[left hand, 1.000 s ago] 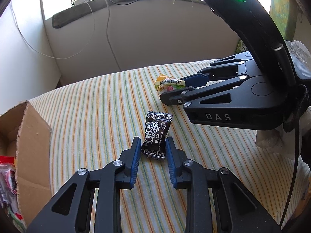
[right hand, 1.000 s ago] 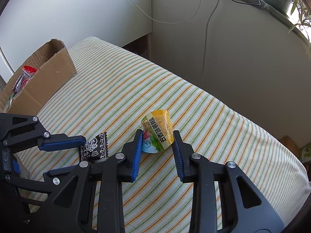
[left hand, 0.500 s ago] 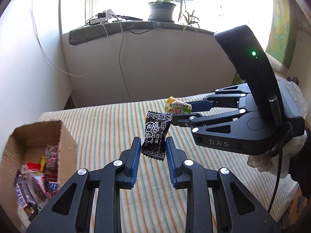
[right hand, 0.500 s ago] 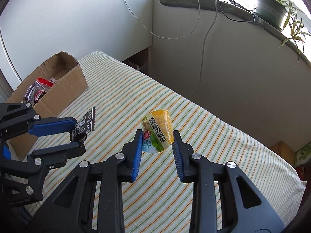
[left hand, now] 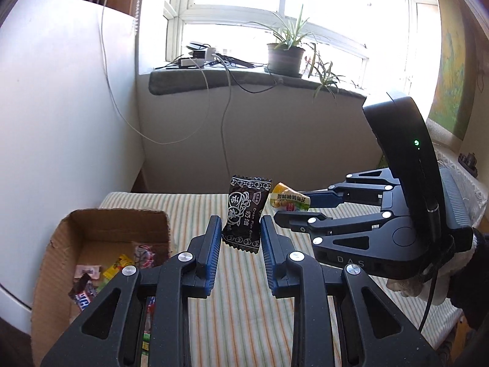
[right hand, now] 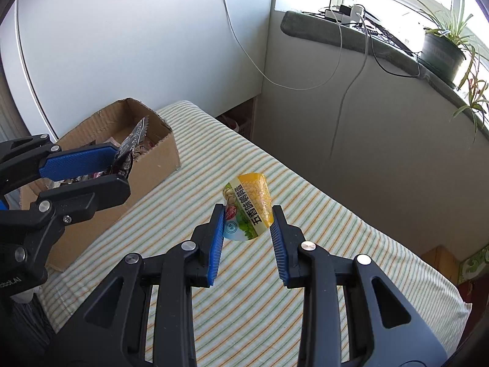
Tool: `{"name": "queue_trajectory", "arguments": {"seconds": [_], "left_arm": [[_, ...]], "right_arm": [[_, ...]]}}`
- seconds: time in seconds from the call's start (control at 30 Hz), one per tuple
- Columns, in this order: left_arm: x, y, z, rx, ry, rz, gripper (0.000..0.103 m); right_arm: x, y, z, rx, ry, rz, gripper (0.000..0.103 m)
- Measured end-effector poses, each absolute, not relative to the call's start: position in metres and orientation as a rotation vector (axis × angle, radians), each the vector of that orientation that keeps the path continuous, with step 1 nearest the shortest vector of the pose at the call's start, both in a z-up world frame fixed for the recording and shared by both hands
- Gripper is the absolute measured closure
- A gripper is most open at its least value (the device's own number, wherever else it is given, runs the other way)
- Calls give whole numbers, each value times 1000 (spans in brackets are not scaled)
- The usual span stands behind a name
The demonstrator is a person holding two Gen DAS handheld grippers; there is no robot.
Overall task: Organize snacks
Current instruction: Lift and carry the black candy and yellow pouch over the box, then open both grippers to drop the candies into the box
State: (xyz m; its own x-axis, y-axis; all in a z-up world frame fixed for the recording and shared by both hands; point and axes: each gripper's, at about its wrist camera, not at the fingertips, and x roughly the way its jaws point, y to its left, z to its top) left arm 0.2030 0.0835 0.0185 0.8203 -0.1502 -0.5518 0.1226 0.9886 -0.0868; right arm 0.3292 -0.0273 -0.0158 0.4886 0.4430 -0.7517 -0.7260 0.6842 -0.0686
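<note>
Up off the striped cloth (left hand: 244, 305), both grippers carry a snack. Left gripper (left hand: 240, 238) has its blue pads closed against the sides of a dark brown candy wrapper (left hand: 246, 214), which stands upright between them, its crimped top edge at 12 o'clock. In the right wrist view that same wrapper (right hand: 128, 150) pokes out past the left gripper's blue finger at about 10 o'clock, hanging over the open cardboard box (right hand: 159, 156). Right gripper (right hand: 247, 229) is clamped on a small yellow-and-green cup-shaped packet (right hand: 249, 211), tilted, wide printed end toward the fingers and yellow end pointing away to 12 o'clock. From the left wrist camera the packet (left hand: 288, 203) sits just beside the candy wrapper at 3 o'clock of it. The box (left hand: 61, 244) lies at 8 o'clock in that view, holding a jumble of wrapped snacks (left hand: 116, 266). A potted plant (left hand: 285, 55) and cables (left hand: 226, 70) rest on the window ledge at 12 o'clock
</note>
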Motion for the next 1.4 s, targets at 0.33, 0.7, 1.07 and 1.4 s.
{"name": "queue_trajectory", "arguments": {"seconds": [0.33, 0.7, 1.07, 1.4], "left_arm": [[190, 127, 24, -92, 551, -71, 79], [177, 171, 23, -123, 529, 26, 79], [173, 191, 12, -115, 551, 91, 79], [175, 193, 11, -116, 561, 108, 78]], "right_arm": [[304, 19, -7, -433, 743, 797, 72], [283, 71, -1, -464, 714, 869, 72], [268, 102, -10, -499, 718, 922, 72], [260, 112, -12, -525, 716, 945, 70]]}}
